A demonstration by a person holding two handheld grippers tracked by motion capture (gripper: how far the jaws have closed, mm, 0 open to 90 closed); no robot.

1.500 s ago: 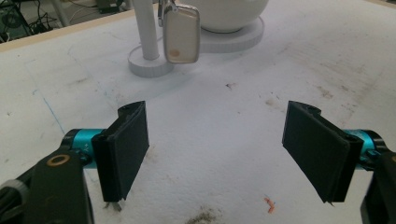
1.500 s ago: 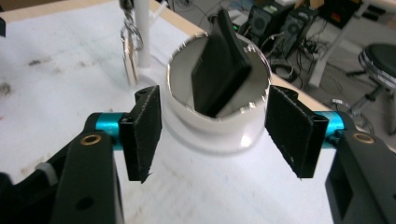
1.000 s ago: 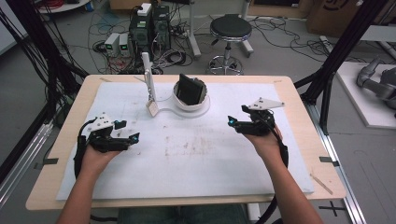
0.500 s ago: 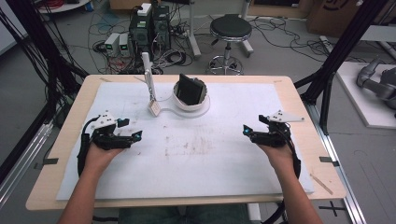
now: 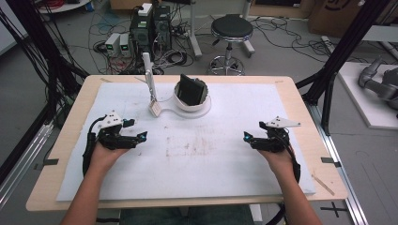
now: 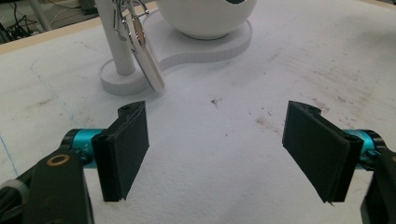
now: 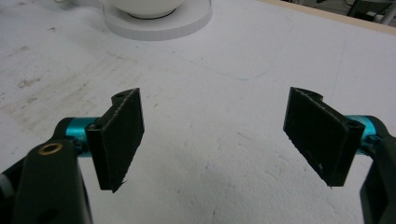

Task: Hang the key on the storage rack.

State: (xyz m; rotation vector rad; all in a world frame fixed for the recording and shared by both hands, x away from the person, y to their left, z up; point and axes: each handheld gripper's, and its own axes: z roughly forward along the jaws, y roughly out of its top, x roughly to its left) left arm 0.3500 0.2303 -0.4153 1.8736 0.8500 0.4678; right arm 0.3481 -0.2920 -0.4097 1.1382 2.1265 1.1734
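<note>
White foam mat over the wooden table, cables & PC boxes on the floor behind.
White bowl stand w/ dark block sits at mat's far-mid; key tag hangs off post beside it. Left gripper & right gripper rest near opposite edges, both jaws wide, nothing held.

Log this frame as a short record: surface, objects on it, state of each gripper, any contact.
surface: white mat on wooden table
objects: white bowl holding a black object, on a white base with a post; tag hanging from the post
left gripper: open, empty
right gripper: open, empty
contact: none with the bowl or tag
</note>
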